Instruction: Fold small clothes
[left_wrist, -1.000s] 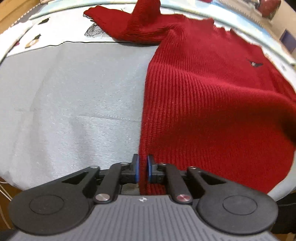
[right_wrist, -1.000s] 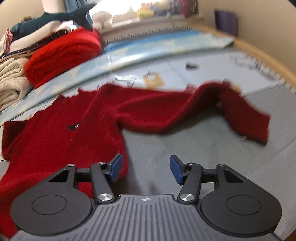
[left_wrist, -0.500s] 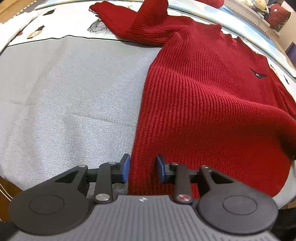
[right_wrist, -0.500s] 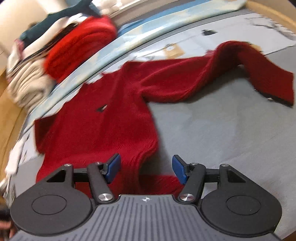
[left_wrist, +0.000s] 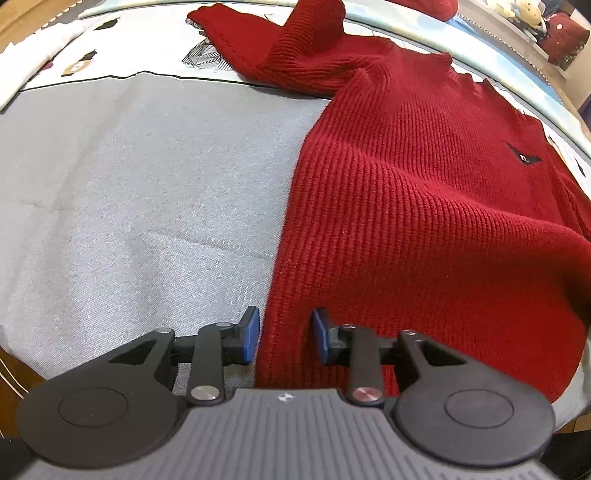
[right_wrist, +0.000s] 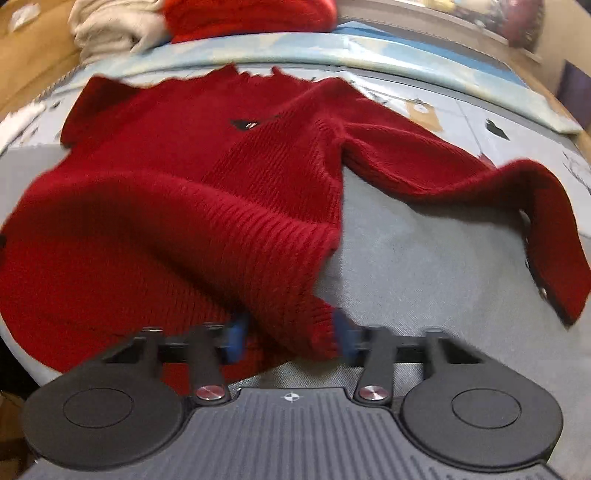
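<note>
A dark red knit sweater (left_wrist: 424, 206) lies spread on a grey cloth-covered table (left_wrist: 147, 192), one sleeve (left_wrist: 288, 48) bunched at the far left. My left gripper (left_wrist: 284, 334) is open, its jaws astride the sweater's left hem corner. In the right wrist view the sweater (right_wrist: 177, 206) has its right hem corner bulging up between the jaws of my right gripper (right_wrist: 290, 336), which is open around it. The right sleeve (right_wrist: 480, 184) stretches out to the right.
A pile of folded clothes, beige (right_wrist: 110, 29) and red (right_wrist: 251, 14), sits at the far edge. A patterned white and blue sheet (left_wrist: 92, 62) covers the back of the table. The table's near edge (left_wrist: 22, 354) is close below my left gripper.
My left gripper has opened and released the hem corner it pinched. My right gripper swung left to the sweater's right hem corner, which now lies between its jaws.
</note>
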